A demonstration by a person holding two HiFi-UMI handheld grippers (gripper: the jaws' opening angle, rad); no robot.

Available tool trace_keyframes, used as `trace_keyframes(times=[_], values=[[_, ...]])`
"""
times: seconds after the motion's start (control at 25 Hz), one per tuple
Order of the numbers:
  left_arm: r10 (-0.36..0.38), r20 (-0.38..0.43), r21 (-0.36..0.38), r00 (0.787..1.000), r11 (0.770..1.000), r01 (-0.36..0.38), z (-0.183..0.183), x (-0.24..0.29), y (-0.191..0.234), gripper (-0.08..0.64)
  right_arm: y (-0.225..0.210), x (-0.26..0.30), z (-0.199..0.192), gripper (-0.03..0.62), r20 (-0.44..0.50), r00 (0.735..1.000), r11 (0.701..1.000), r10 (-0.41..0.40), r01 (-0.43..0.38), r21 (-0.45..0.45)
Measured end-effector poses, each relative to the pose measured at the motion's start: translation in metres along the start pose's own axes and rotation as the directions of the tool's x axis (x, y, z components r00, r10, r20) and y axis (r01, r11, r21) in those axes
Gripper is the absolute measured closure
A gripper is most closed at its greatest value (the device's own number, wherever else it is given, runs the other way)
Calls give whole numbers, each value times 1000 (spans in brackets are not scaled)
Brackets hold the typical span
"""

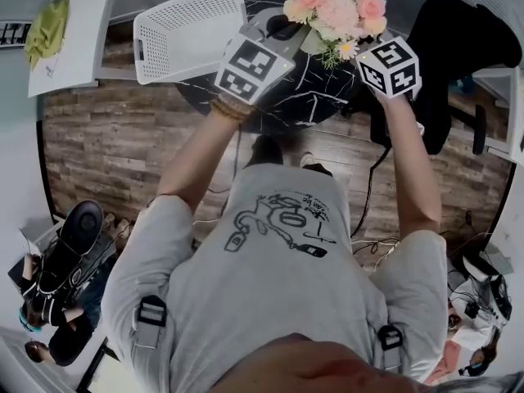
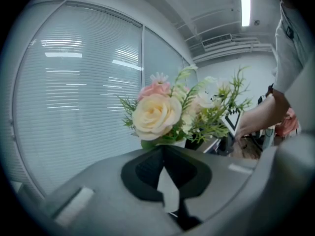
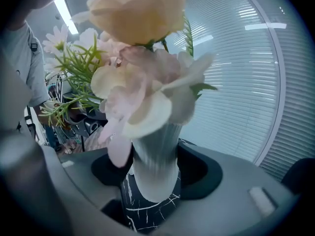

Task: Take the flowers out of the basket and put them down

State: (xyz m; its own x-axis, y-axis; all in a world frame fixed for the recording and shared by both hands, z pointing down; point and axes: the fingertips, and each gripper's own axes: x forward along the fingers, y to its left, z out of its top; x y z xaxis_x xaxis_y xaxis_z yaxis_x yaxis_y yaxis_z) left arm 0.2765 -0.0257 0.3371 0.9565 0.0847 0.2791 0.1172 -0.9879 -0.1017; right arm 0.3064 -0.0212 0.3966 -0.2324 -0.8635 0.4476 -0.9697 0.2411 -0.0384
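Closest in is the person's grey T-shirt [image 1: 278, 252], both bare arms stretched out ahead over a round black marbled desk [image 1: 315, 97]. Each hand carries a gripper topped by a marker cube, the left cube [image 1: 252, 64] towards twelve o'clock and the right cube [image 1: 389, 65] towards one.

Between them, at about one o'clock from the person, are the flowers [image 1: 336, 11]: pink and cream roses, small daisies and green sprigs in a ribbed white vase [image 3: 156, 149]. They are out of the basket [image 1: 176, 51]. That white perforated basket stands on the desk at eleven o'clock, beside the left gripper and apart from the bouquet.

The right gripper [image 3: 153, 168] has its fingers [image 3: 199, 173] set wide, clamped on either side of the vase. The vase's rounded bottom shows against the marble below and seems clear of it.

The left gripper [image 2: 163, 154] has its fingers [image 2: 145, 173] drawn almost together on a thin white piece. This looks like the wall of the vase, which rises just beyond the tips.

A black chair [image 1: 458, 47] stands at two o'clock. At ten o'clock a green cloth [image 1: 45, 31] lies on a second, white desk [image 1: 78, 39]. Underfoot is a wooden floor [image 1: 106, 154], and slatted blinds [image 2: 74, 97] cover the window behind the flowers.
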Motion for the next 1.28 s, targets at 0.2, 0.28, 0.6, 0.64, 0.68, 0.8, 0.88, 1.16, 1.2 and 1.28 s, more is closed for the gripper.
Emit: trace_keyframes(times=[0.2,0.28,0.6,0.64,0.68,0.8,0.88,1.16,1.2,1.28], values=[[-10,-21,-25,1000,1000,9,-27,1,-10,557,9,8,-26,304,-23,1000,1000,5,-4,5],[-14,-26,-35,1000,999,13,-36,2,-14,557,12,10,-37,304,-29,1000,1000,8,-8,15],[-36,-73,-71,997,997,31,-88,13,-24,557,16,31,-87,304,-73,997,1000,14,-12,27],[-38,-77,-78,996,996,32,-95,14,-25,557,17,33,-93,304,-82,997,999,15,-13,30],[-40,-83,-84,996,996,33,-101,15,-25,557,17,36,-99,304,-90,996,999,16,-14,29],[-43,-97,-97,994,995,34,-118,20,-26,557,17,44,-114,305,-110,994,999,20,-17,28],[-47,-101,-107,994,994,36,-128,22,-27,557,18,49,-123,305,-118,993,999,25,-21,33],[-54,-115,-135,992,990,38,-161,27,-26,557,20,69,-151,305,-139,990,999,31,-27,33],[-54,-116,-139,992,990,38,-165,27,-26,557,20,71,-154,305,-140,990,999,33,-29,35],[-56,-118,-149,991,988,38,-172,27,-26,557,22,75,-159,305,-143,989,999,36,-31,36]])
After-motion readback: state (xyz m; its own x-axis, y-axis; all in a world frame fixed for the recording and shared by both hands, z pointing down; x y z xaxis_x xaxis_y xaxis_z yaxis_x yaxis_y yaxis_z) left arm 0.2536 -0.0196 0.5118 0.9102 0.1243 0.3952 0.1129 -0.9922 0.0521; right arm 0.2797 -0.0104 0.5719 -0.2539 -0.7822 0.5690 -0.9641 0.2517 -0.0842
